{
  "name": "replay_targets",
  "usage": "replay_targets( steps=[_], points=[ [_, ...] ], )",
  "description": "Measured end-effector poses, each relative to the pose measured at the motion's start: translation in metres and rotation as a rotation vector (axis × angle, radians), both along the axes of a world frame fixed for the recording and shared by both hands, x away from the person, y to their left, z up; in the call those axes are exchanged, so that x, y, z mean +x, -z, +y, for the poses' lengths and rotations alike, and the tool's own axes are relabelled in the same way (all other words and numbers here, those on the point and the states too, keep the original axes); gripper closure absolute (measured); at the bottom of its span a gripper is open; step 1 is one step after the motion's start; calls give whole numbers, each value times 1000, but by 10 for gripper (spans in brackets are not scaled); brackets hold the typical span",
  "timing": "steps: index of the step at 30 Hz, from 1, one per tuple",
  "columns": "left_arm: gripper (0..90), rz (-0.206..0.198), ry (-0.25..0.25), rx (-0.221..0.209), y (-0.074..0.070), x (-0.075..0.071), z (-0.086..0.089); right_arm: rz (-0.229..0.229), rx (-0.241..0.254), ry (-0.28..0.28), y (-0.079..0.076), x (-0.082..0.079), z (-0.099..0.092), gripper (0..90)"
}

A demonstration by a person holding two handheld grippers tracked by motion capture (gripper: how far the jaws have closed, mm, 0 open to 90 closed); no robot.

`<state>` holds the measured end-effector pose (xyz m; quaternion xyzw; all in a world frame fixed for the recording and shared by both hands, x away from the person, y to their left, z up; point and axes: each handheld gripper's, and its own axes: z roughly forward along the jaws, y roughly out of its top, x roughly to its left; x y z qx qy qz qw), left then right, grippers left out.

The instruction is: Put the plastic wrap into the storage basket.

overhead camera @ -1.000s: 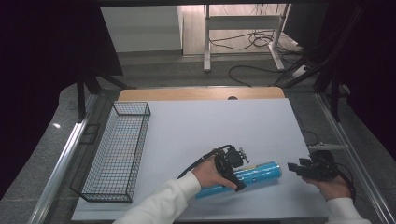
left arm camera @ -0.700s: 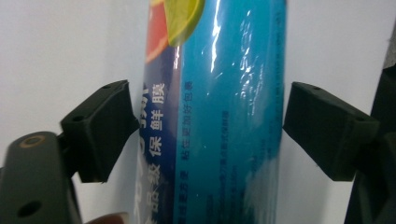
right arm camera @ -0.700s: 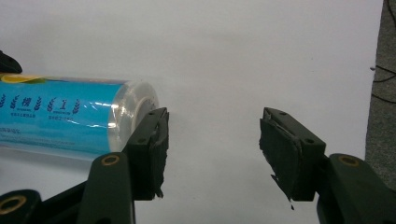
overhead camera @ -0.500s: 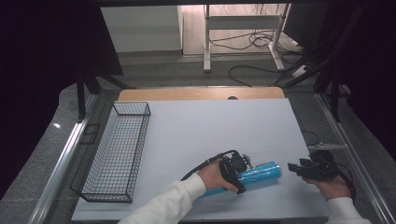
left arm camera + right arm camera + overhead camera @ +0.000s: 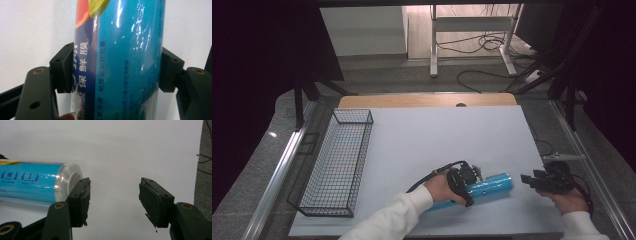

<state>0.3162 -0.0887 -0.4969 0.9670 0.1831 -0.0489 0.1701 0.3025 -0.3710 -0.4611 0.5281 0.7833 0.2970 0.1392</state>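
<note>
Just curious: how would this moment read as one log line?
left gripper: shut on blue roll | right gripper: open, beside roll | wire basket: left

The table carries a white sheet with a wooden strip along its far edge. A wire basket and a blue roll lie on it, well apart, the roll to the basket's right

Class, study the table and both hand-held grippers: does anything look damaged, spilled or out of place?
Mostly tidy. One oddity: the right hand-held gripper has worn pads, their black rubber frayed and peeling at the edges. The blue plastic-wrapped cling-film roll lies intact in the left hand-held gripper.
</note>
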Motion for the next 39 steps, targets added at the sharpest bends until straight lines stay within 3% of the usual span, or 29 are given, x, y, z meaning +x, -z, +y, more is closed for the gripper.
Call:
replay_targets(
  steps=[4,8,12,17,25,36,37,39],
  points=[
    [312,30,-17,11,-2,2,3,-7,3,4,-1,0,-1,428],
    [313,41,-37,-15,-8,7,12,-11,4,7,-2,-1,-3,429],
    [313,54,-61,-50,-24,10,26,-15,5,13,-3,-1,-3,430],
    [313,44,-90,-54,-46,16,48,-19,7,13,-4,-1,-3,430],
    [314,33,-177,-84,-74,27,91,-16,5,9,-4,-1,-2,430],
    [314,-16,-313,-138,-117,41,158,-11,7,-1,-4,0,1,428],
    [314,-16,-313,-138,-117,41,158,-11,8,-4,-4,0,1,424],
    [314,-33,-351,-145,-129,43,176,-15,11,-8,-4,0,2,412]
  ],
)
